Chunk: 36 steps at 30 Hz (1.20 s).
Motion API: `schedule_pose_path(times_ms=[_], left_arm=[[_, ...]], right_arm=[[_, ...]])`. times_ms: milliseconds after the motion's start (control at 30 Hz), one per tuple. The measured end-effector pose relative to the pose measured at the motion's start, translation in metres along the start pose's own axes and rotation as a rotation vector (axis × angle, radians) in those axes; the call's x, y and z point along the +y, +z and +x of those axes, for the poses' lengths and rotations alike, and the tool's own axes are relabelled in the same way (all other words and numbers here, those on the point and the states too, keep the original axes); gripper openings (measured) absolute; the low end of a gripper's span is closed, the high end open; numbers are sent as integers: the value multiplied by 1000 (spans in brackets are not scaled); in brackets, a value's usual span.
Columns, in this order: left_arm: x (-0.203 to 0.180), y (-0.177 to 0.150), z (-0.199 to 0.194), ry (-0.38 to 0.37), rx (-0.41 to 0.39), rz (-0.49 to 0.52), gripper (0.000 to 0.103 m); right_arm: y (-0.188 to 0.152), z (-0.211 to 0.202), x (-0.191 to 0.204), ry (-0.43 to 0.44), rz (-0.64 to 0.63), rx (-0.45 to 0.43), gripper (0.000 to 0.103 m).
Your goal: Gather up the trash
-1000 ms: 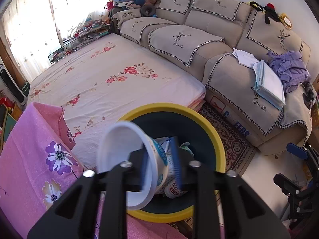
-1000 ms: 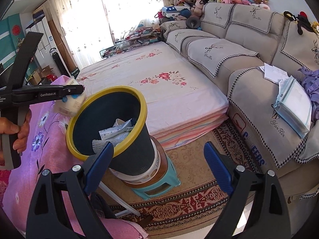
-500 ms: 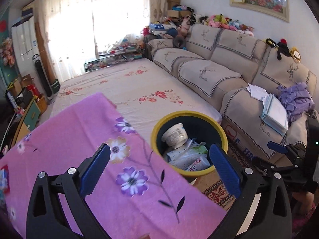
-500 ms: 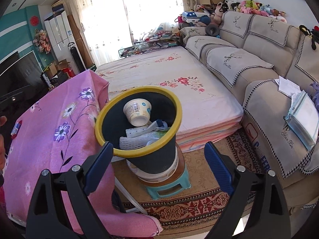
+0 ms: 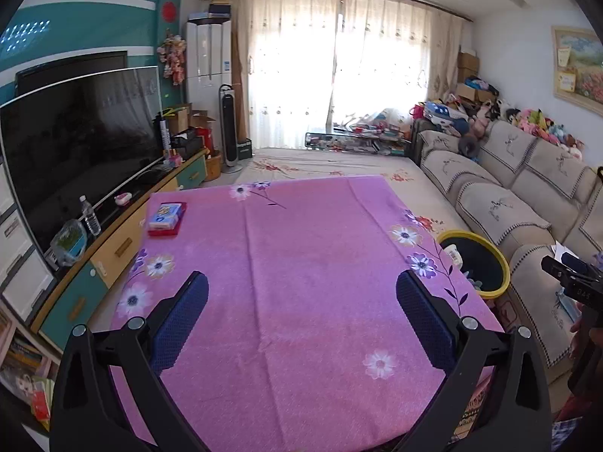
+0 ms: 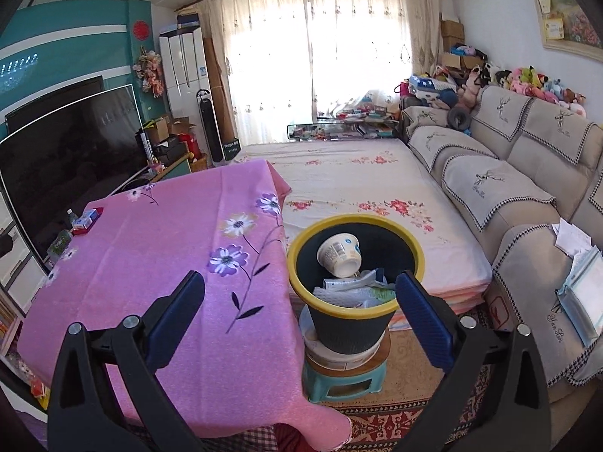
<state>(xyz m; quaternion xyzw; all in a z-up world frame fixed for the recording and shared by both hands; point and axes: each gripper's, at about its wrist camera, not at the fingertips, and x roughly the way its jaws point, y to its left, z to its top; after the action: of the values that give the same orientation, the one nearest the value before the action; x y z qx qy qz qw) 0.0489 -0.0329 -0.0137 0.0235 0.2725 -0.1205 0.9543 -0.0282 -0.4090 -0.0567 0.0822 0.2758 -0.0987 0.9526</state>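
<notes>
We hold our left gripper (image 5: 301, 316) wide open and empty. Our right gripper (image 6: 299, 314) is wide open and empty too.

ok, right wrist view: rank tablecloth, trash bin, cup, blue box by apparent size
1. tablecloth
2. trash bin
3. cup
4. blue box, though it lies farther from the camera, so its true size versus the cup is unsure.

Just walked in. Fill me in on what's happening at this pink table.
A person with a handheld gripper in each hand is collecting trash. Both the left gripper and the right gripper are open and hold nothing. A white cup lies on the paper scraps in the yellow-rimmed bin beside the table. On the pink tablecloth, only a small red and blue box sits at the far left corner.
</notes>
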Motion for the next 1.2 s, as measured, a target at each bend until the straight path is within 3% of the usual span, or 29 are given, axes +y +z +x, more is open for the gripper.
schedule_pose_path(times_ms=[233,400,1200], left_arm=[[32,-28,-45,66,-68,-17,98],[35,-41,-55,61,-56,-33,98],[26,-32,-35,95,-21,-56,98]], right_arm=[[1,-32,23,-16,-46,-66,96],[-7,-39,30,-35,-57,-77,96],[-13,-28,36,-33,-77,-51,96]])
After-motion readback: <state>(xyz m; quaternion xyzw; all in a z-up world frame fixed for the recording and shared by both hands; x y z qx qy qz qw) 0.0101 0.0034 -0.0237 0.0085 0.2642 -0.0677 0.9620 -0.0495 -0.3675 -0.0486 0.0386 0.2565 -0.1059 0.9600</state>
